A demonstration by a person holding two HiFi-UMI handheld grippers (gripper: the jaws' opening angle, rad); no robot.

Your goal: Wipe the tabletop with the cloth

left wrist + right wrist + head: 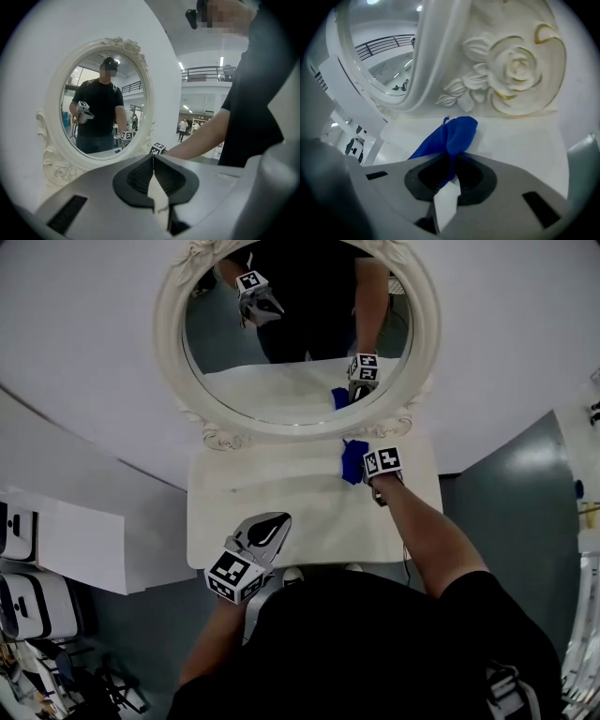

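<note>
A blue cloth (353, 461) lies bunched on the white tabletop (281, 498) at its far right, just below the mirror frame. My right gripper (367, 470) is shut on the blue cloth (452, 138), which sticks out past the jaws toward the carved rose base. My left gripper (267, 532) hovers over the near left edge of the tabletop, raised off it. In the left gripper view my left gripper (153, 159) has its jaws pressed together with nothing between them.
An oval white mirror (295, 334) with a carved frame (511, 70) stands at the back of the tabletop and reflects both grippers. White cabinets (66, 540) sit to the left. Grey floor (525, 493) lies to the right.
</note>
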